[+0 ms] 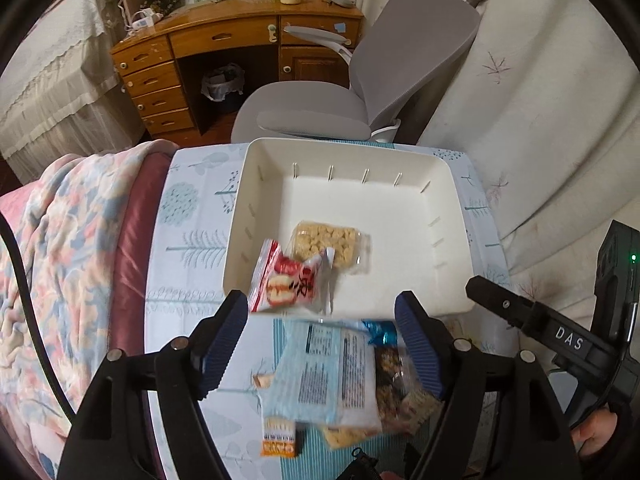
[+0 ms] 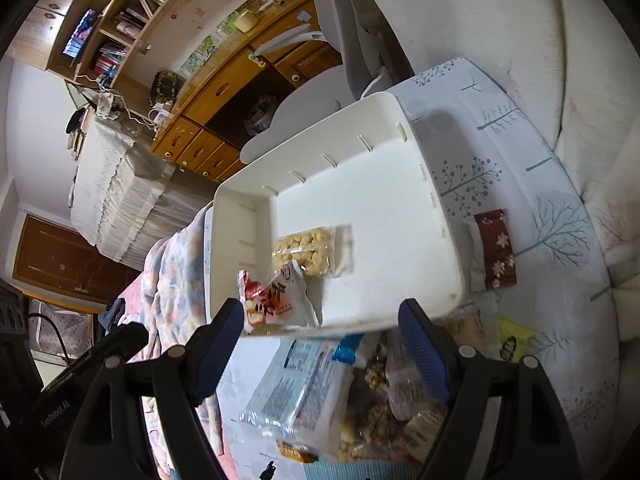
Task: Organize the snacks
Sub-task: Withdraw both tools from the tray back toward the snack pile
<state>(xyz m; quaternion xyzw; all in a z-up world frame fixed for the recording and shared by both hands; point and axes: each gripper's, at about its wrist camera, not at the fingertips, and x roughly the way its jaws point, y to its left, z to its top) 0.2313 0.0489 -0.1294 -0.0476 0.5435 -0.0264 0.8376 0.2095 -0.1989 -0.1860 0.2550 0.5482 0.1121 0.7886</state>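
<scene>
A white bin (image 1: 452, 200) (image 2: 440, 200) stands on the tree-print cloth. A clear packet of puffed snack (image 1: 326, 242) (image 2: 306, 250) lies flat in it. A red-and-white packet (image 1: 286, 280) (image 2: 276, 300) sits tilted at the bin's near left corner, overlapping the clear packet's edge. My left gripper (image 1: 320, 304) hangs open above the bin's near rim, with no pad touching anything. My right gripper (image 2: 322, 312) is open too, over the same rim. Below both lies a snack pile topped by a light blue packet (image 1: 324, 372) (image 2: 296, 384).
A dark red flowered packet (image 2: 496, 248) and a yellow packet (image 2: 512, 340) lie on the cloth right of the bin. A quilt (image 1: 72, 260) borders the table's left side and a white cover (image 1: 540, 120) its right. Beyond stand a grey chair (image 1: 320, 108) and a wooden desk (image 1: 224, 44).
</scene>
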